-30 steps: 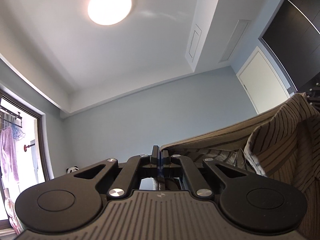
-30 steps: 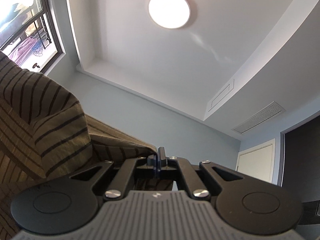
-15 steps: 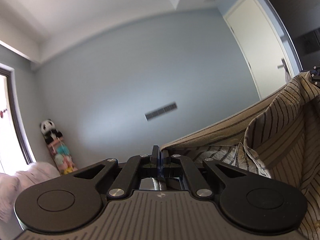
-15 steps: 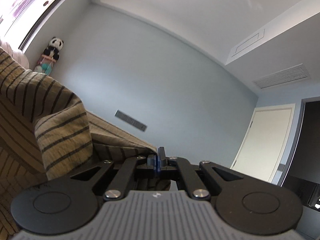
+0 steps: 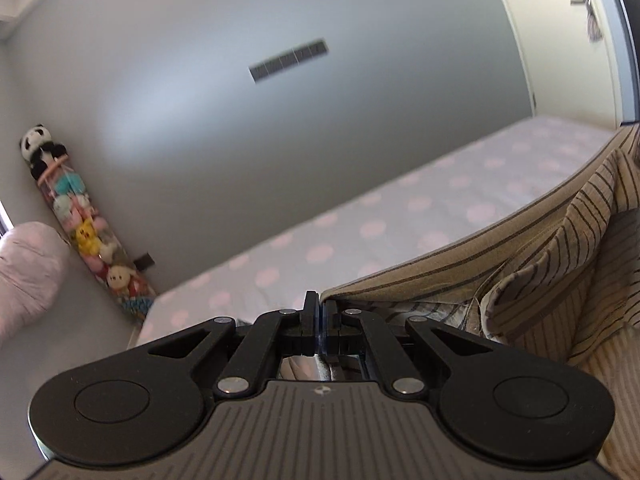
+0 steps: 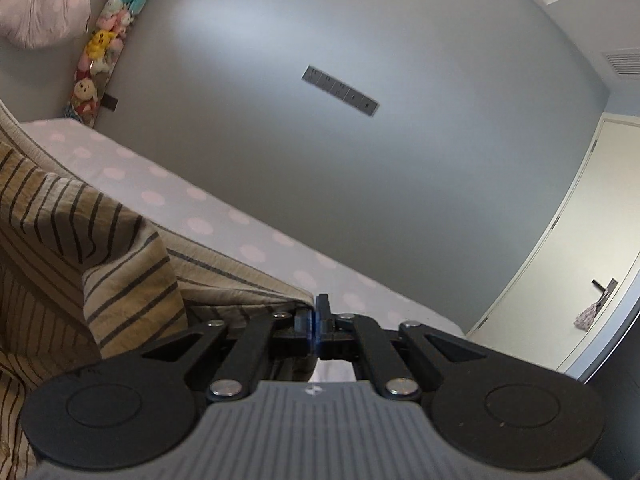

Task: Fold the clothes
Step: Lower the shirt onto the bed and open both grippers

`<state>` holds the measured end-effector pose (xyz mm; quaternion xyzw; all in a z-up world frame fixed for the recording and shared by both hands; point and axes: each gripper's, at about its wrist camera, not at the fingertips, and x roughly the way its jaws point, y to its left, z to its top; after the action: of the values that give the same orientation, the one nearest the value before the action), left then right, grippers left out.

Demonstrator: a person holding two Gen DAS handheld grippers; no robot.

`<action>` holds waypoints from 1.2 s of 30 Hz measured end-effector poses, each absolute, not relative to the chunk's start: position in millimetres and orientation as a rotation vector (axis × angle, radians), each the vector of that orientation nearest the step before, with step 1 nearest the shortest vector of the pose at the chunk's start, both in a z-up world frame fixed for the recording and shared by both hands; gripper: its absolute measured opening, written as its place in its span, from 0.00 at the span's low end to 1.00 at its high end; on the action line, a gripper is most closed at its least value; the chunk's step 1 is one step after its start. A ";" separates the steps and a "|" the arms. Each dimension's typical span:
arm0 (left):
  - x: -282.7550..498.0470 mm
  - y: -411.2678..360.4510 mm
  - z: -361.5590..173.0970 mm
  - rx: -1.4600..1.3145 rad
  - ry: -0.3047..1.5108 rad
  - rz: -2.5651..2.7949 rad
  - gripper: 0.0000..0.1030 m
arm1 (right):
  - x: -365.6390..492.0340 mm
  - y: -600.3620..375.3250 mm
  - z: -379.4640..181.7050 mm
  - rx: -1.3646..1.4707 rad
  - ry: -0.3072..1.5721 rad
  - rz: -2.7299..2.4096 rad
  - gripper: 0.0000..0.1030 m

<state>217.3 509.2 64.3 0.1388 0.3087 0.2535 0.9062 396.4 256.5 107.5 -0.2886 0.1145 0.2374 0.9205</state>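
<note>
A tan garment with thin dark stripes hangs stretched between my two grippers above the bed. My left gripper is shut on one edge of it; the cloth runs off to the right and folds over itself. In the right wrist view my right gripper is shut on the other edge of the same garment, which spreads to the left. The lower part of the garment is hidden behind the gripper bodies.
A bed with a pink polka-dot sheet lies below and ahead, against a grey-blue wall. A column of plush toys stands in the left corner beside a pink pillow. A white door is at the right.
Both grippers have tilted down from the ceiling toward the wall and bed, still holding the garment. The ceiling lamp has left view and the bed has come into view.
</note>
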 end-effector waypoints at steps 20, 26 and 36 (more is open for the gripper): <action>330.5 582.6 -143.4 0.228 0.893 0.523 0.06 | 534.3 348.3 -107.7 -0.609 0.567 0.509 0.02; 317.0 587.6 -133.3 0.170 0.889 0.536 0.39 | 534.1 336.3 -91.3 -0.562 0.591 0.519 0.39; 210.8 572.2 -58.4 0.041 0.816 0.529 0.51 | 485.6 255.1 -21.7 -0.401 0.683 0.528 0.59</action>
<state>210.8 572.2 -58.4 0.0197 0.3920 0.2541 0.8839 485.6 255.1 -21.7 -0.1929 0.3290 0.2539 0.8889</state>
